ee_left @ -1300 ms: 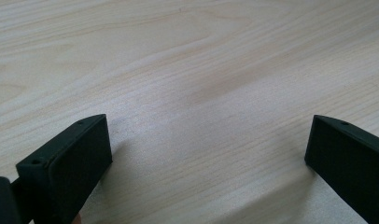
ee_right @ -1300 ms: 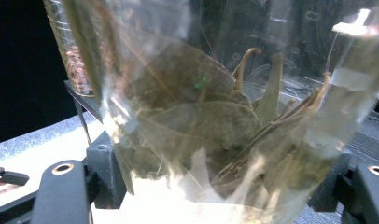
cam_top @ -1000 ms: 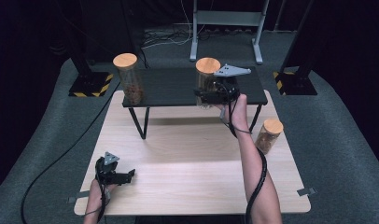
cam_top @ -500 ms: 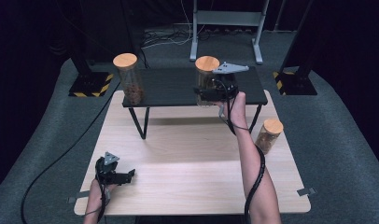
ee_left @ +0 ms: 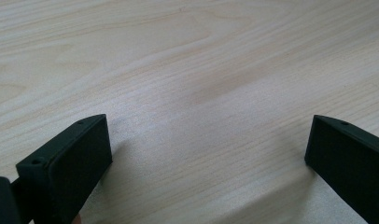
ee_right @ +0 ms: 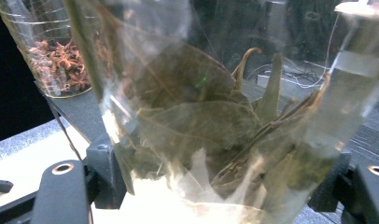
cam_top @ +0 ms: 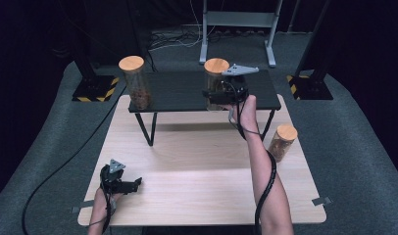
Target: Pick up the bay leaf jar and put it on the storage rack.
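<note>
Right hand-held gripper clamps the bay-leaf jar on the black shelf; left hand-held gripper idles open; 1 jar remains on the counter.

The wide middle of the light wooden desk lies bare, open to a pass from either side. Across its far part stands a low black shelf on thin black legs, barring the way at desk level, though there is a gap beneath it between the legs. On the shelf, a cork-lidded glass jar of star anise blocks the left end, and a cork-lidded glass jar of dried leaves stands right of centre; the stretch between them is free. A third cork-lidded glass jar stands near the desk's right edge, narrowing that side. The left hand-held gripper occupies the near left corner.
</note>
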Demonstrator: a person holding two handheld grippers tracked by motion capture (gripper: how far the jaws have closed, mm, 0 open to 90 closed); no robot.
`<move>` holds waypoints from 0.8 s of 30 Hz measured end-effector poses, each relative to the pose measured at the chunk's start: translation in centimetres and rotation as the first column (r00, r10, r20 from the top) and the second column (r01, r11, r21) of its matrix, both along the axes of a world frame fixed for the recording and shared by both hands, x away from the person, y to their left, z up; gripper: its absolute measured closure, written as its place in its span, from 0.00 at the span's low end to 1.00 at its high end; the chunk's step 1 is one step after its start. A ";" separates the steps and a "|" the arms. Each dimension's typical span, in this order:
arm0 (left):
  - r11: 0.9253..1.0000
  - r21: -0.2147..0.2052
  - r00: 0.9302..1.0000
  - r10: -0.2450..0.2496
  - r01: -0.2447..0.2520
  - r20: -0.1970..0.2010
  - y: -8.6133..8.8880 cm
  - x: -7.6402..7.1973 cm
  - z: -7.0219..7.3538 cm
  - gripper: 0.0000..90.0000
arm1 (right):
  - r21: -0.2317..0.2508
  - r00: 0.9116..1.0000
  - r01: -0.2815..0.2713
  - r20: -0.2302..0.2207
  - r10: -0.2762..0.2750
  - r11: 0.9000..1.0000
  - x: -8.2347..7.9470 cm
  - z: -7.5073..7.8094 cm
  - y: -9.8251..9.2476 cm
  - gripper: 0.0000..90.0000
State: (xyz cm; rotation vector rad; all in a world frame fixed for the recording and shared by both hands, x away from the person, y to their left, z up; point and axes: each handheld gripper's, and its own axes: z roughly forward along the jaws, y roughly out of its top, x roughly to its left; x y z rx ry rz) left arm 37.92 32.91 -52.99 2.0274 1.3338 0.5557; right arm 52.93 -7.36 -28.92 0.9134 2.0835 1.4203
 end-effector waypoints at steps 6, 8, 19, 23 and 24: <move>1.000 0.000 1.000 0.000 0.000 0.000 0.0 0.0 0.0 0.00 | 0.005 1.000 0.005 -0.011 -0.005 1.000 0.4 -0.2 -0.1 0.28; 1.000 0.000 1.000 0.000 0.000 0.000 0.0 0.0 0.0 0.00 | 0.008 1.000 0.003 -0.014 -0.003 1.000 0.6 -0.3 -0.2 0.28; 1.000 0.000 1.000 -0.001 0.001 -0.001 0.0 0.0 0.0 0.00 | 0.010 1.000 0.005 -0.013 -0.005 1.000 1.6 -0.3 0.2 0.28; 1.000 0.000 1.000 0.000 0.000 -0.001 0.0 0.0 0.0 0.00 | 0.015 1.000 0.011 -0.017 -0.010 1.000 1.9 -0.4 0.5 0.28; 1.000 0.000 1.000 0.000 0.000 -0.001 0.0 0.0 0.0 0.00 | 0.017 1.000 0.012 -0.015 -0.011 1.000 1.9 -0.4 0.6 0.28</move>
